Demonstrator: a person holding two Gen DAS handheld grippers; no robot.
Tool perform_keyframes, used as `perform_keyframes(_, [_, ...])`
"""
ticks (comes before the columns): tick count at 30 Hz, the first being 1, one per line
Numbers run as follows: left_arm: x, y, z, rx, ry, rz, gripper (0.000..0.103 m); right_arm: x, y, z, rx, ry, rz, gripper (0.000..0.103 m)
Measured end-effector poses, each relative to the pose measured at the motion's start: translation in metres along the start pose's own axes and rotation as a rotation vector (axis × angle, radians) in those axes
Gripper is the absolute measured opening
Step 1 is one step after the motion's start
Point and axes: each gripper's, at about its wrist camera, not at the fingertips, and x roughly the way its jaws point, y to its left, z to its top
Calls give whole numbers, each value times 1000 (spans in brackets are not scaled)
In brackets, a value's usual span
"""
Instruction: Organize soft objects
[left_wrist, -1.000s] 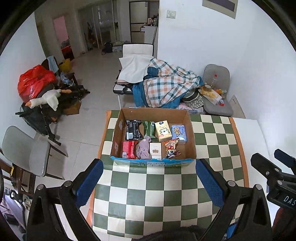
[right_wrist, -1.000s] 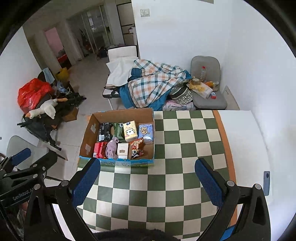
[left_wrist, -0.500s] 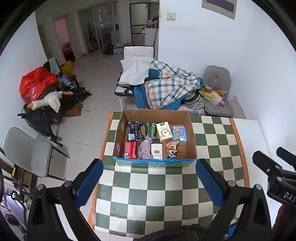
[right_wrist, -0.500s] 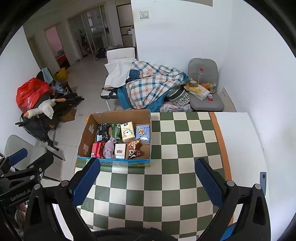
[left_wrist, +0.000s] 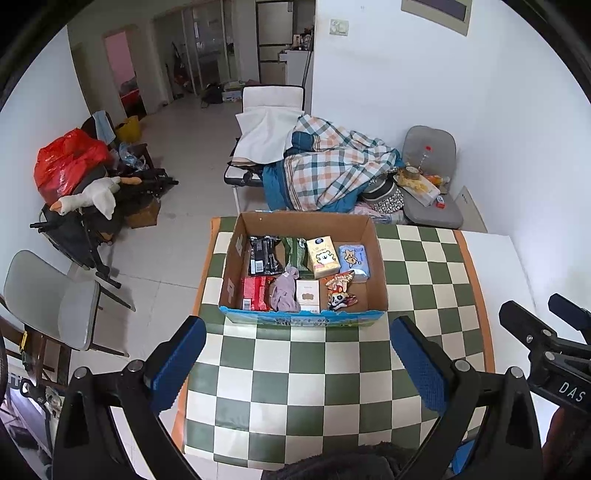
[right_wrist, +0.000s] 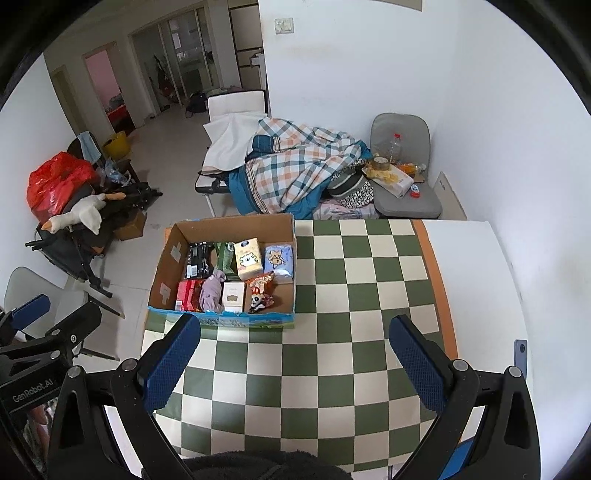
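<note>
Both grippers, left (left_wrist: 297, 360) and right (right_wrist: 295, 356), fingers wide apart, holding nothing. Box (left_wrist: 303, 321) of soft items at 12 on bench (right_wrist: 332, 369); only right view shows phone (right_wrist: 520, 350) at 3.

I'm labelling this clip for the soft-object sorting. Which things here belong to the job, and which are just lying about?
Job:
cardboard box
mauve cloth
blue tissue pack
yellow tissue pack
left tongs, open
right tongs, open

Lying about:
plaid blanket
goose plush
red bag
grey chair

both views high, facing shared box (left_wrist: 303, 266)
</note>
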Motion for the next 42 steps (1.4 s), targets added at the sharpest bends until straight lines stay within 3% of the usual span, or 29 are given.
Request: perform_keyframes(42, [-2,-5,13,6,-16,1,102,0,-5,2,30,-29,-61,103])
